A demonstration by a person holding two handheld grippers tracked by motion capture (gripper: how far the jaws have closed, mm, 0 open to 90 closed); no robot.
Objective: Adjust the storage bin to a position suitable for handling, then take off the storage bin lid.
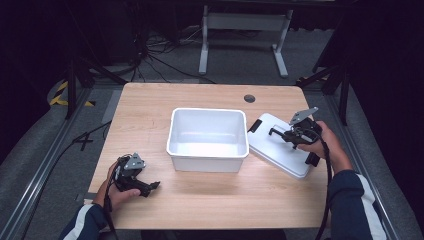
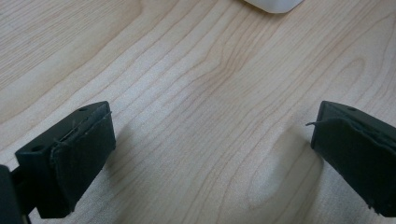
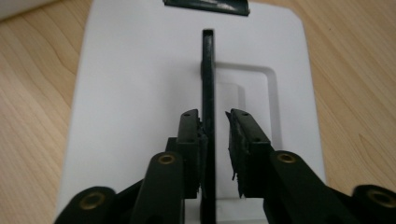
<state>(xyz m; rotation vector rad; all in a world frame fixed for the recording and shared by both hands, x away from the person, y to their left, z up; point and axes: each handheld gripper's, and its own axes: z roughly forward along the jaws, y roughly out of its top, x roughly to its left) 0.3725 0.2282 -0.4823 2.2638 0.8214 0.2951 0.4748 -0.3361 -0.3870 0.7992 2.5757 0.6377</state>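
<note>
Two hand-held grippers at work. Your left hand-held gripper rests wide open on bare worktop, parked clear. White bin sits mid-worktop, uncovered. Your right hand-held gripper straddles raised black handle of lid beside bin, jaws narrow, likely readying lift.

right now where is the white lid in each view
High view: the white lid lies flat right of the white bin, under the right gripper.
Left gripper view: I cannot place the lid here; a white corner at the top edge looks more like the bin.
Right gripper view: it spreads across the centre, its black handle upright between the fingers.
Shared landmark: the wooden table.
</note>
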